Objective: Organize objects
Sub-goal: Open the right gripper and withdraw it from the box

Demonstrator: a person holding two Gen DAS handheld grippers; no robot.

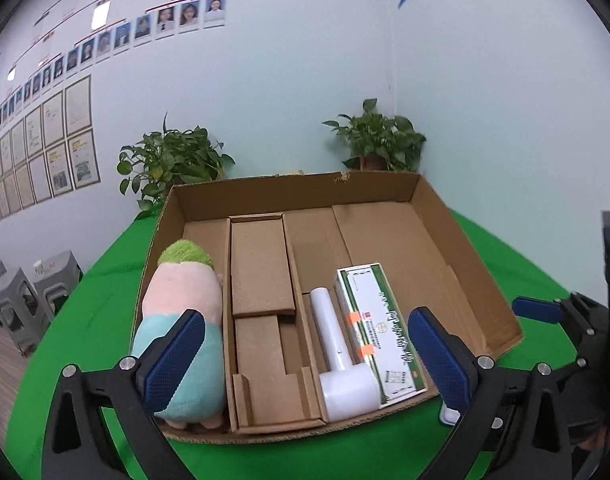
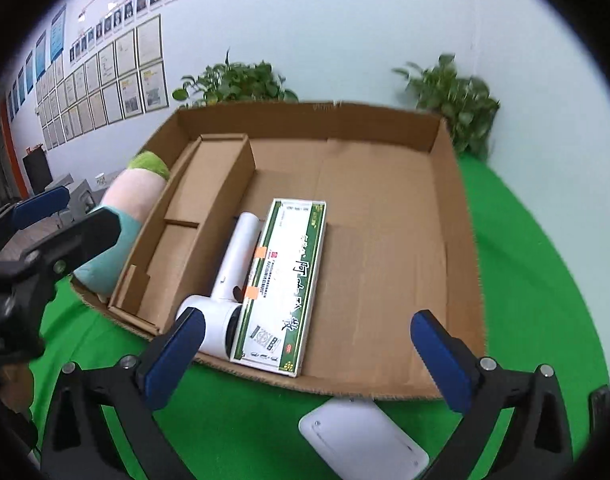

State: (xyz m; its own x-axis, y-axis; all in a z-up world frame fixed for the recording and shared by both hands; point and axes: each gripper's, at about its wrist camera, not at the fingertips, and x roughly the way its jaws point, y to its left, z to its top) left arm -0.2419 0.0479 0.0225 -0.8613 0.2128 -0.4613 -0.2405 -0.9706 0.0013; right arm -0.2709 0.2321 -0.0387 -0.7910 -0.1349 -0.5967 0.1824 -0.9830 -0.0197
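Now, with both sets of fingers (image 1: 305,354) (image 2: 305,354) wide and empty, we risk nudging the cardboard tray (image 2: 459,216) while reaching the white device (image 2: 363,438) just before it.

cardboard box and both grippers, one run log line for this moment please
left gripper: open, empty | right gripper: open, empty | cardboard box: plush toy, white hair dryer, green-white carton inside | white flat device: outside

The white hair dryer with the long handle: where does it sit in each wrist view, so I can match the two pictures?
Left wrist view: white hair dryer with the long handle lies lower centre, inside the brown cardboard tray, just left of the green-and-white printed carton.
Right wrist view: hair dryer lies lower left of centre, again left of the carton.
Shared landmark: that carton.
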